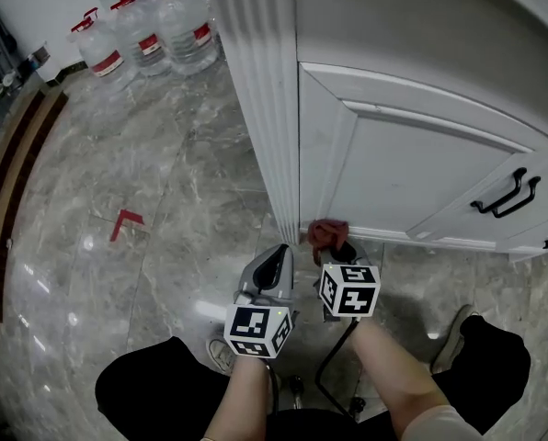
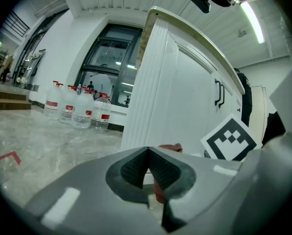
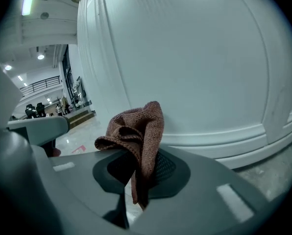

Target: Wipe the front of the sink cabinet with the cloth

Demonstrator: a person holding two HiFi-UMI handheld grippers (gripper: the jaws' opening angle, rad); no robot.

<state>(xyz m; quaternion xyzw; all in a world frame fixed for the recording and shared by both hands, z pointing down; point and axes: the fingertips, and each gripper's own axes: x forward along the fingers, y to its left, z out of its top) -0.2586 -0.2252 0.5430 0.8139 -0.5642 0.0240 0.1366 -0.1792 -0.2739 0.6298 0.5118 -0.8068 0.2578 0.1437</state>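
Observation:
The white sink cabinet rises in front of me, with a fluted corner post and a panelled door carrying a black handle. A reddish-brown cloth is bunched against the bottom of the door near the post. My right gripper is shut on the cloth, which stands up out of its jaws close to the cabinet face. My left gripper hovers beside it to the left, low over the floor, shut with nothing in it. In the left gripper view the cabinet fills the right side.
Several large water bottles stand on the marble floor at the back left. A red corner mark is taped to the floor. Wooden steps run along the left edge. My knees and a shoe are at the bottom.

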